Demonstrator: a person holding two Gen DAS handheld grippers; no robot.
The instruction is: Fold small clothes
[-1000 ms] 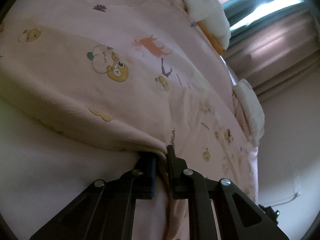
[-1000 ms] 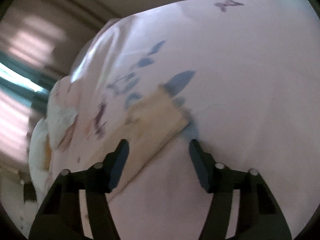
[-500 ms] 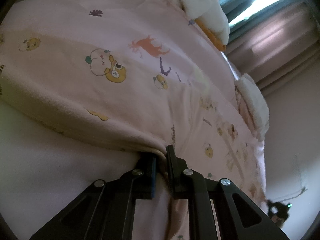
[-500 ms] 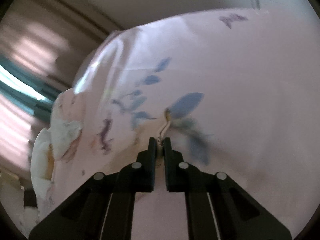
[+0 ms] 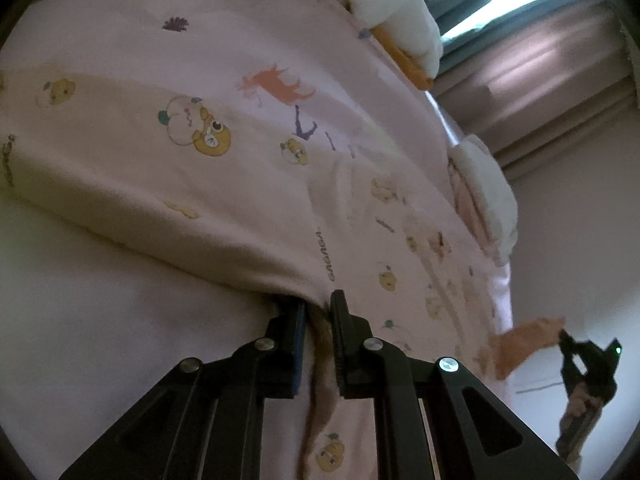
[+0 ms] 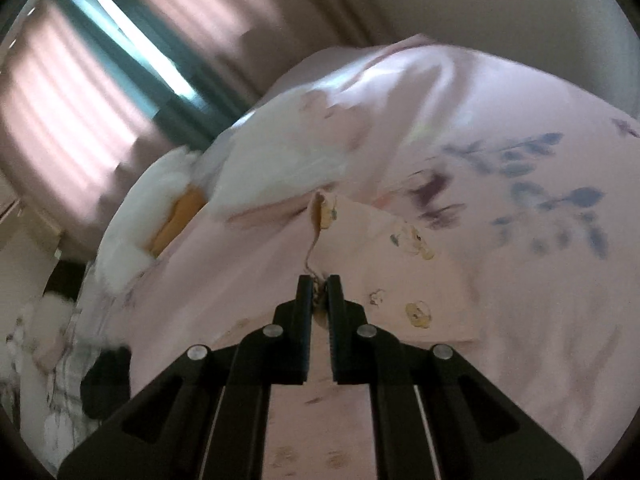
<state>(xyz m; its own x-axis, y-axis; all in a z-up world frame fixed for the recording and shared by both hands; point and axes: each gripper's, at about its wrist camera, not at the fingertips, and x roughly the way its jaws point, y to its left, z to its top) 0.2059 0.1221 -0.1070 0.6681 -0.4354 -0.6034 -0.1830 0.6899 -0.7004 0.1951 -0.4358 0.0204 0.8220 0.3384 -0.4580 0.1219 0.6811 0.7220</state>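
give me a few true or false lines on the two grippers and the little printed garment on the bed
1. The left gripper is shut on the garment. True.
2. The right gripper hangs open over the bed. False: it is shut on an edge of the garment, its jaws having just been closing on the cloth.
3. The garment has yellow bear prints. True.
4. The garment lies on a plain blue sheet. False: the sheet is pink with blue leaf prints.
5. Curtains hang behind the bed with a bright gap between them. True.
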